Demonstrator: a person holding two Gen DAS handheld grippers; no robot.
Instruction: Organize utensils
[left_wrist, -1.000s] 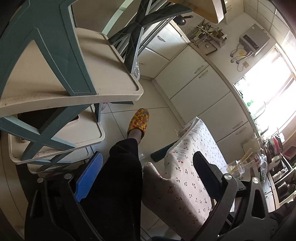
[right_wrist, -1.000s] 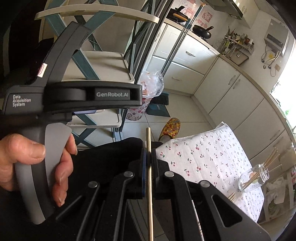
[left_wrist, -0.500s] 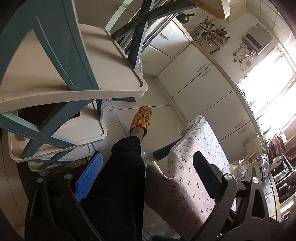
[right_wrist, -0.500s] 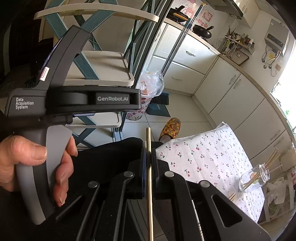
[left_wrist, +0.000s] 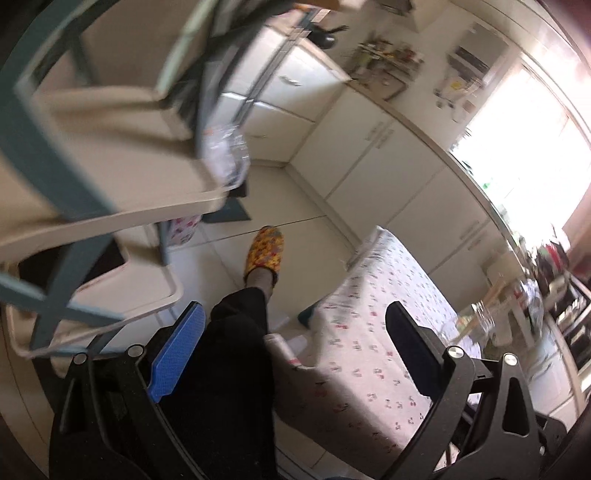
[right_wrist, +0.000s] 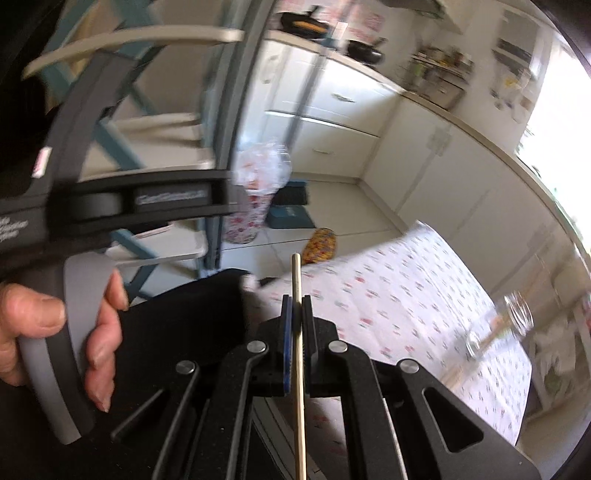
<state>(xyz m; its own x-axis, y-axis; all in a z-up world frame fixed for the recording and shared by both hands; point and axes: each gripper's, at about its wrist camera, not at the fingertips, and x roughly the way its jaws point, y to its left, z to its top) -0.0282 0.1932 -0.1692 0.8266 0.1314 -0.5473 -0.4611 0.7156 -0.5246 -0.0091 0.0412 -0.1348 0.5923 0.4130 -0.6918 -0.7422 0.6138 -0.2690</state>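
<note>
The right claw (right_wrist: 297, 314) pinches one chopstick (right_wrist: 298, 354) mid-shaft, likely for carrying to the glass jar (right_wrist: 511, 321) at three o'clock on the worktop (right_wrist: 406, 288). The left claw (left_wrist: 291, 332) gapes wide and empty, probably ready to help.

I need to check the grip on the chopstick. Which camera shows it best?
The right wrist view: the chopstick runs up the frame's middle, pinched between the right tongs. The left wrist view shows none of it, only the open left tongs.
</note>
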